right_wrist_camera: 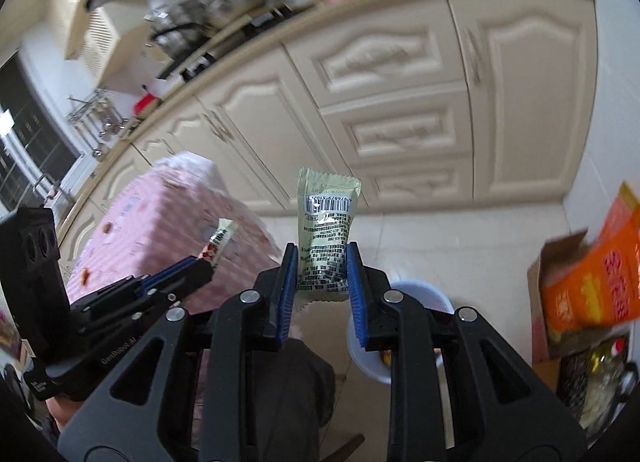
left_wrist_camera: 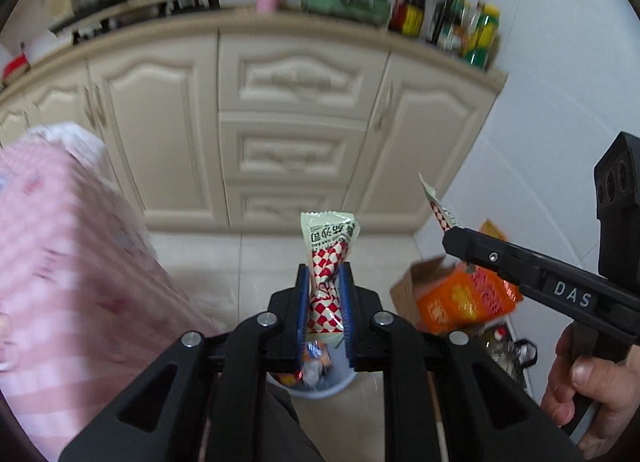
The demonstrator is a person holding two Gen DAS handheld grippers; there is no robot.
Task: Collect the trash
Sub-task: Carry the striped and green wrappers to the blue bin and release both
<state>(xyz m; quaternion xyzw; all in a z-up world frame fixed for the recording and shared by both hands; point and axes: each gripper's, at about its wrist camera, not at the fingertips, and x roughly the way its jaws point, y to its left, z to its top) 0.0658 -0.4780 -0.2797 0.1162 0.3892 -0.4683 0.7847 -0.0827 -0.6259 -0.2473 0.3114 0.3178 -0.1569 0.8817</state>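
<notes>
My left gripper [left_wrist_camera: 325, 274] is shut on a green and red-checked snack wrapper [left_wrist_camera: 329, 254], held upright above a pale blue trash bin [left_wrist_camera: 320, 382] with wrappers inside. My right gripper [right_wrist_camera: 322, 258] is shut on a second green wrapper [right_wrist_camera: 325, 229], its barcode side facing the camera. The bin [right_wrist_camera: 416, 294] sits just right of and below it on the floor. In the left wrist view the right gripper [left_wrist_camera: 450, 236] shows at right with its wrapper [left_wrist_camera: 438, 205] sticking up. In the right wrist view the left gripper [right_wrist_camera: 206, 262] shows at left with its wrapper [right_wrist_camera: 220, 242].
A table with a pink checked cloth [left_wrist_camera: 60, 242] stands at left; it also shows in the right wrist view [right_wrist_camera: 160, 229]. Cream kitchen cabinets [left_wrist_camera: 296, 121] fill the back. An orange box in a cardboard carton [left_wrist_camera: 452, 302] stands on the floor at right, by a white wall.
</notes>
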